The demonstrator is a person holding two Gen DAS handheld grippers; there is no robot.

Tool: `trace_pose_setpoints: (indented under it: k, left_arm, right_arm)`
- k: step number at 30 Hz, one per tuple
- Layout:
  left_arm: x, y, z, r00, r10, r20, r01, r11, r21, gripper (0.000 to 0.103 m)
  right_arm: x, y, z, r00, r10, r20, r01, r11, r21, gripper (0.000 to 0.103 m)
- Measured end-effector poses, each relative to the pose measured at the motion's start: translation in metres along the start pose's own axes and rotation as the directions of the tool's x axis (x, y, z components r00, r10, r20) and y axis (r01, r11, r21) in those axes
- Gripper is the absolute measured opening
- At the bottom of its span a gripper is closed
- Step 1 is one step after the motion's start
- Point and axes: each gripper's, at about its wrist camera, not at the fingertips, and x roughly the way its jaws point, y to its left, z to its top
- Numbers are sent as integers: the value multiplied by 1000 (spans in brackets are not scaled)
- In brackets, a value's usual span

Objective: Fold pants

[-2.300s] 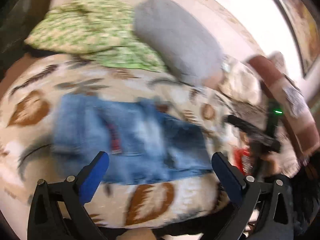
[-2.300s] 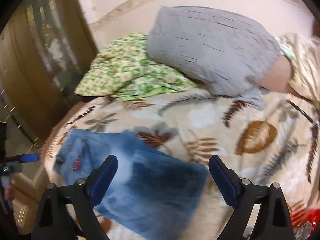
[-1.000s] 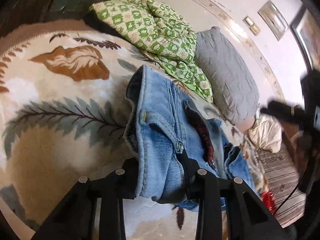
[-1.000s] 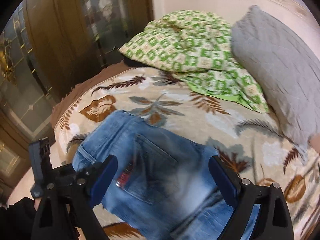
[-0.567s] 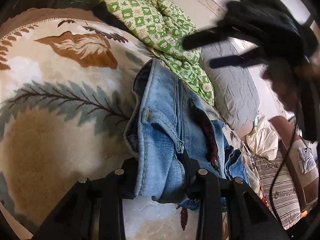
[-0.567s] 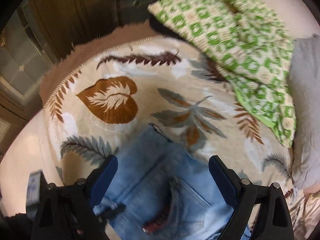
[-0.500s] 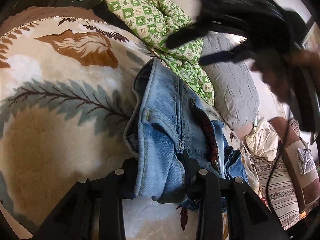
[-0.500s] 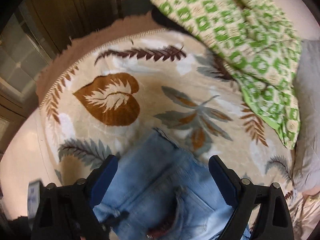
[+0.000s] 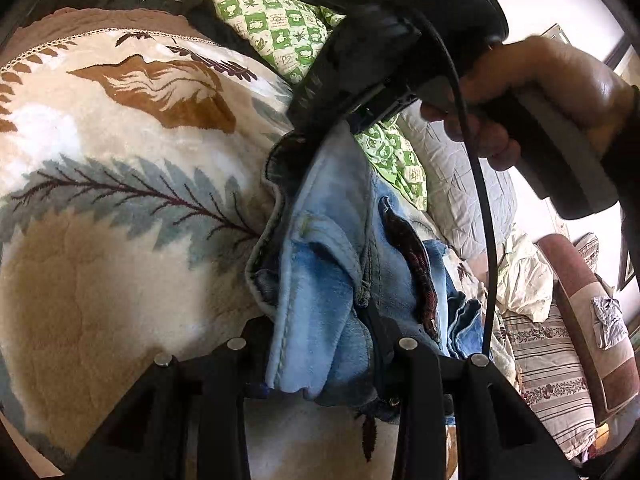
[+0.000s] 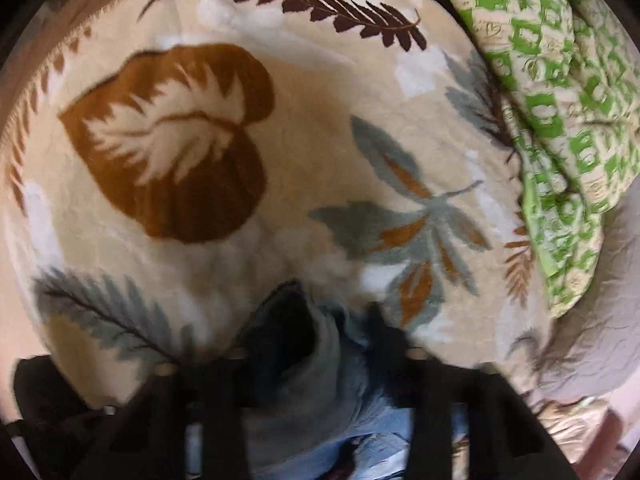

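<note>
The blue denim pants (image 9: 332,264) lie bunched on a cream leaf-print blanket (image 9: 120,184). My left gripper (image 9: 320,356) is shut on the waistband end nearest the camera. The right gripper's black body (image 9: 380,52), held by a hand (image 9: 532,92), reaches down onto the far end of the waistband. In the right wrist view my right gripper (image 10: 320,340) is closed around a fold of the pants (image 10: 320,392); this view is blurred.
A green checked quilt (image 10: 560,112) and a grey pillow (image 9: 460,184) lie at the far side of the bed. A striped cloth (image 9: 548,368) and a brown chair (image 9: 592,304) stand to the right. A black cable (image 9: 486,208) hangs from the right gripper.
My right gripper came down over the waistband and shut on the denim; it was open before. My left gripper has stayed shut on the pants.
</note>
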Motion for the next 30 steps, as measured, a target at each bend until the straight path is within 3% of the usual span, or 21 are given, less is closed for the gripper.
trace_pose_setpoints:
  k: [1,4,10,13,19,25,27,30]
  left_arm:
    - [0,0,0,1000,1,0,-1,1000,2,37]
    - [-1,-5,0,1000,10,2,-10,1000,19,35]
    - [-19,-38,-2,996,15,93,-31,984,173,33]
    - [-27,-63,-6,990,37,133,-72,959,275,32]
    - [-44,-140,-14,979,42,198,-134,866,481,32]
    - [-28,-225,-43,982,16,188,-139,733,666,32]
    - [-14,-243,-54,988,19,153,-123,702,701,32]
    - [12,-268,-75,994,44,100,-104,652,751,32]
  right_arm:
    - [-1,0,-2,1000,-13,14,13,1000,-11,14]
    - [-10,-5,-9,998,-7,56,7,1000,-1,13]
    - [-43,-23,-40,985,19,174,-27,999,47,12]
    - [-63,-32,-56,971,25,239,-44,996,76,11]
    - [-111,-76,-132,924,-1,383,-68,984,166,10]
    - [-127,-135,-226,855,-6,518,-152,953,262,10]
    - [-116,-156,-260,846,-16,533,-181,932,315,10]
    - [-87,-183,-304,848,-15,529,-228,892,390,10]
